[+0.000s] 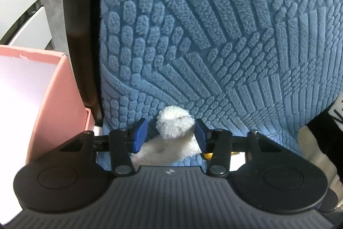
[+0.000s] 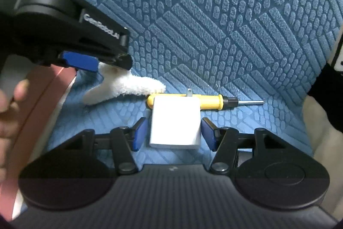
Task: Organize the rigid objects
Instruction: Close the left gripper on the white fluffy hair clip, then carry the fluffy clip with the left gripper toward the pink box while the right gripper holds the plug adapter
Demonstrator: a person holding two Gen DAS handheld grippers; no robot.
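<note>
A white plush toy (image 1: 173,128) lies on the blue textured seat cushion (image 1: 214,35). My left gripper (image 1: 171,134) is open with the toy's upper end between its blue pads, the right pad touching it. In the right wrist view the toy (image 2: 128,85) lies left of a white charger block (image 2: 174,121) and a yellow-handled screwdriver (image 2: 212,101) behind it. My right gripper (image 2: 174,133) is open with its pads on either side of the charger, a small gap each side. The left gripper (image 2: 85,59) shows there over the toy.
A pink box (image 1: 53,96) with a pale inside stands left of the cushion. A black chair frame (image 1: 83,35) runs along the cushion's left edge. Black and beige objects (image 2: 321,100) sit at the right. A hand (image 2: 10,104) holds the left gripper.
</note>
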